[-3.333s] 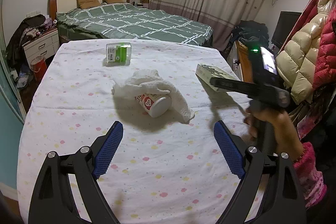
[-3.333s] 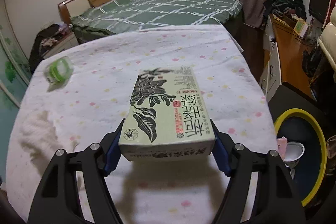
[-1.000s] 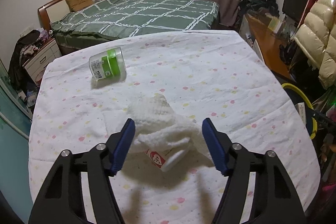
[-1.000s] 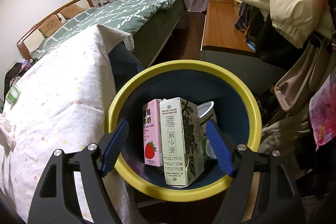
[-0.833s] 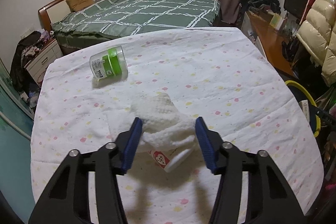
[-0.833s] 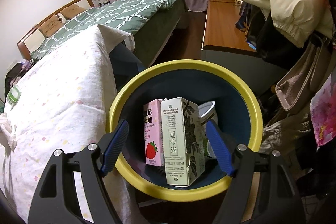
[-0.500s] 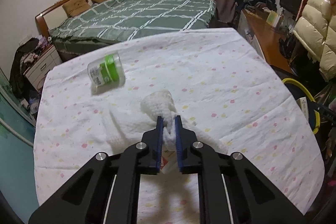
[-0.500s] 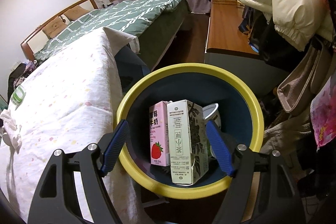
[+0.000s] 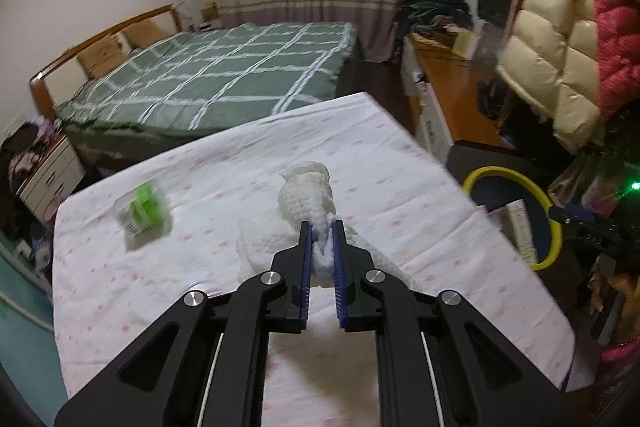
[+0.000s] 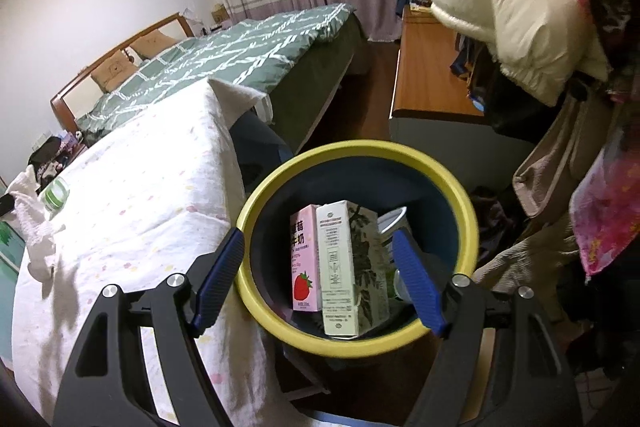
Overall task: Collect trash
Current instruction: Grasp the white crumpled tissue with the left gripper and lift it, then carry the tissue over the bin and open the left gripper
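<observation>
We are working at the table (image 9: 460, 255), the yellow-rimmed bin (image 10: 460, 187) standing just off its right edge. Our left gripper (image 9: 320, 227) is pinching the white cloth (image 9: 306, 195) mid-table; our right gripper (image 10: 320, 255) is hanging wide open over the green box (image 10: 352, 267) in the bin.

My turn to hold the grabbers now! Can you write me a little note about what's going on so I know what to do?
Left gripper: shut on the white cloth, lifting it over the table.
Right gripper: open, holding nothing, above the yellow-rimmed bin.
Done: the green tea box and pink strawberry milk carton stand in the bin.
Left: bin the cloth, then the green-lidded jar lying on the table. A paper cup may sit under the cloth; it is hidden now.
</observation>
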Demonstrator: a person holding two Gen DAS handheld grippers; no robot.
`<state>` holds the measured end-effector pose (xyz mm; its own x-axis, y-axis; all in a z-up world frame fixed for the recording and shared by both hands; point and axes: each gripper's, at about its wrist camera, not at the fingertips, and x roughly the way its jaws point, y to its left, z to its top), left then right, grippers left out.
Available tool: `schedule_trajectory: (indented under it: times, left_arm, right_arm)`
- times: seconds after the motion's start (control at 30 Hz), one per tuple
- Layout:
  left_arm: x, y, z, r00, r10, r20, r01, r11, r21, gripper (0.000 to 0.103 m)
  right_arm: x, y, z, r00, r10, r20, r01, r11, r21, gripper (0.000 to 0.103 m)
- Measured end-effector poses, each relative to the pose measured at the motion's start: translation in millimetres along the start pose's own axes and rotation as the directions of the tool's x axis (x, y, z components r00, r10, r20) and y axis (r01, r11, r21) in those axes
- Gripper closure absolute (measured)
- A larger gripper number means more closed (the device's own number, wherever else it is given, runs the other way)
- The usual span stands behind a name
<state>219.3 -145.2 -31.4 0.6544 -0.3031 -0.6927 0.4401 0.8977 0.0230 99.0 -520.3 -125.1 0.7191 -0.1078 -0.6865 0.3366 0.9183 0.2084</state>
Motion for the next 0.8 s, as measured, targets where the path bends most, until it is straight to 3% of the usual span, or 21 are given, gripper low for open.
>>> schedule_trajectory:
  times: [0.23,0.5,0.8]
  left_arm:
    - [13,-76,24,0.992,-0.128,-0.002,0.128,0.987,0.098,0.093]
    - [55,-182,44,0.963,-0.261,-0.065,0.269,0.941,0.206,0.092]
    - [109,-273,47,0.933,-0.316,-0.172,0.352,0.899,0.261,0.092]
  right_arm:
    - [-38,-21,-5,0.998,-0.037,0.054,0.037,0.999,0.004,0.031]
    - [-65,-58,-15,0.992,-0.094,0.081,0.092,0.995,0.029,0.031]
    - [-69,-89,-26,0.992,-0.115,0.06,0.112,0.992,0.064,0.031]
